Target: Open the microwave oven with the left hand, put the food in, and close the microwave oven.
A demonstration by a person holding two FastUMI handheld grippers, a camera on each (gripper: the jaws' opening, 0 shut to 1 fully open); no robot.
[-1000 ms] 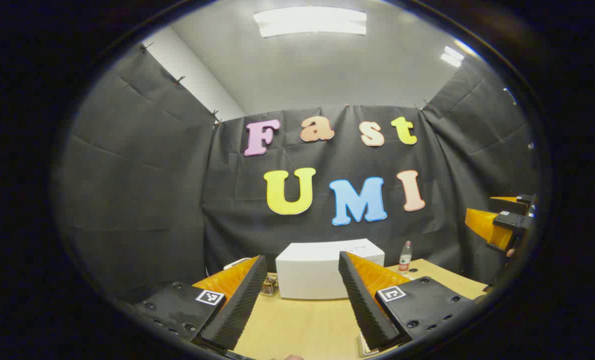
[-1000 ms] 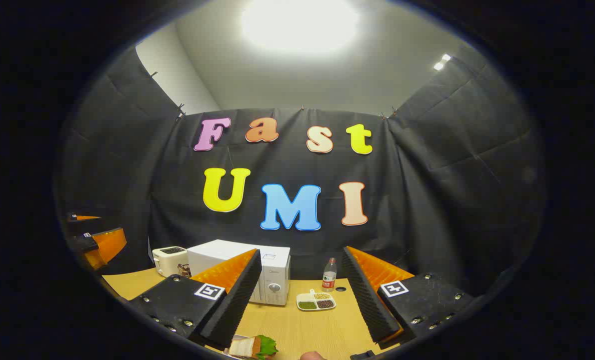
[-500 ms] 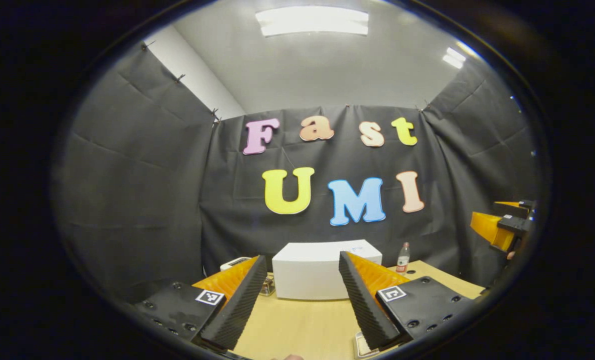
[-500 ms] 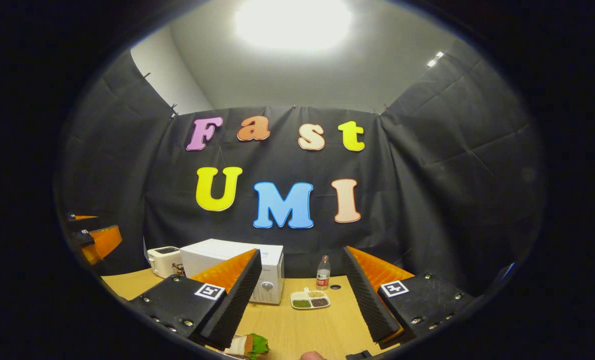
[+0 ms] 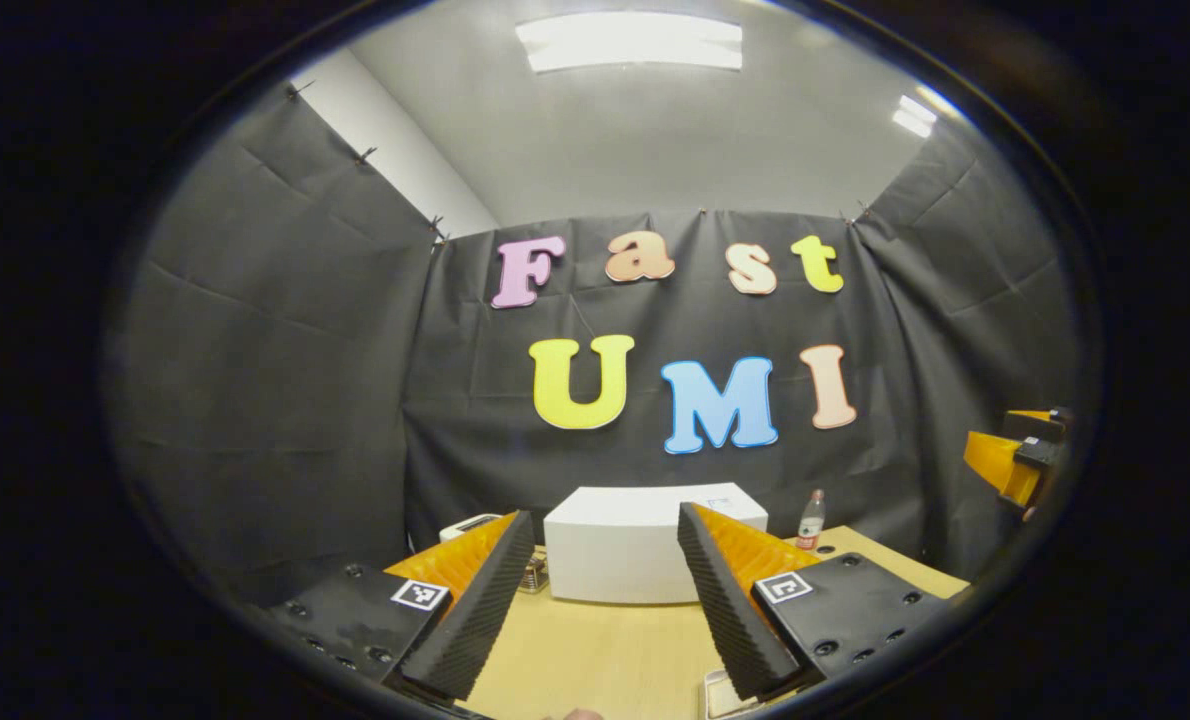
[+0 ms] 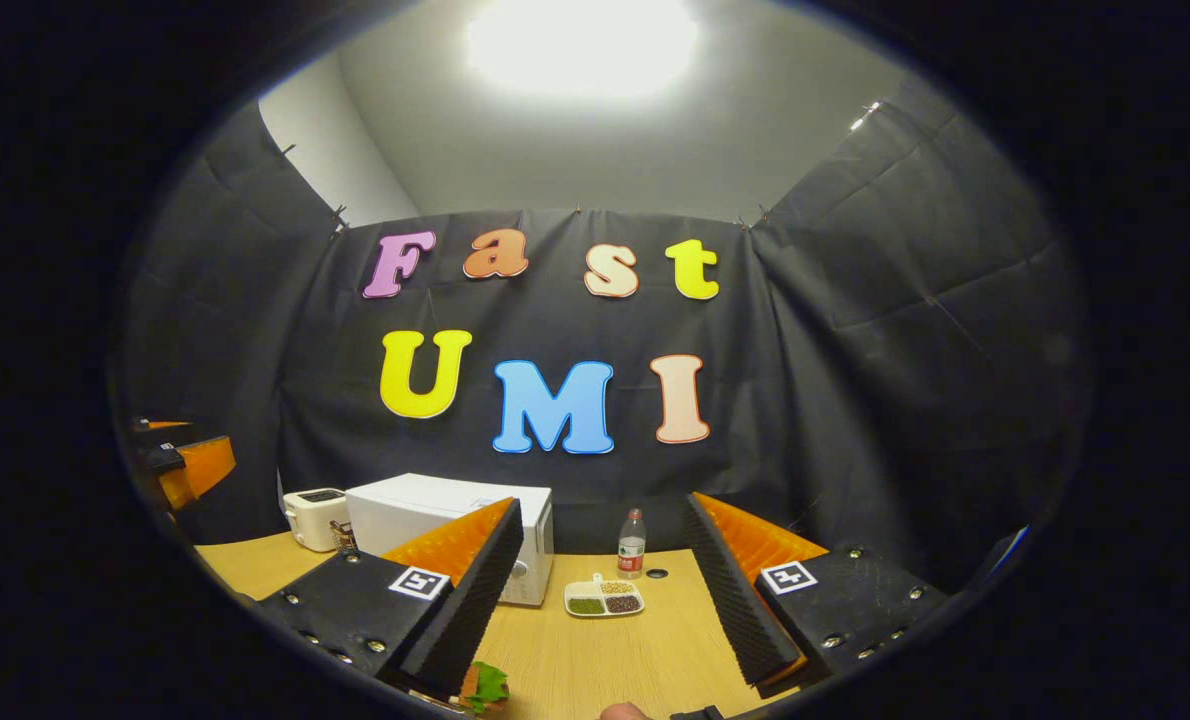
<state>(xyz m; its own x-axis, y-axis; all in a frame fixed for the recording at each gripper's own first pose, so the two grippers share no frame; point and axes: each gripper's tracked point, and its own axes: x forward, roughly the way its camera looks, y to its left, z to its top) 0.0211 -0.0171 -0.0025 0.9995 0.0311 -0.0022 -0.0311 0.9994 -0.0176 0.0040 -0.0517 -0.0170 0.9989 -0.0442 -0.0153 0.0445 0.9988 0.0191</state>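
Left gripper (image 5: 605, 590) held above the pale wooden table (image 5: 595, 650), fingers wide apart, nothing between them. White box-shaped microwave oven (image 5: 645, 545) straight ahead at the table's far side, door closed; the fingers hide its lower corners. Right gripper (image 6: 605, 590) likewise wide, empty. Sandwich with green lettuce (image 6: 483, 686) lies near its left finger, mostly cut off. White divided dish of grains (image 6: 603, 597) and clear plastic bottle (image 6: 632, 543) beyond.

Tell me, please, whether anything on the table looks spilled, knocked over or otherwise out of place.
Nothing stands out. The microwave sits squarely on the table with its door closed, the toaster beside it. The bottle stands upright, and the divided dish behind it holds its contents without any spill. The sandwich lies at the near edge.
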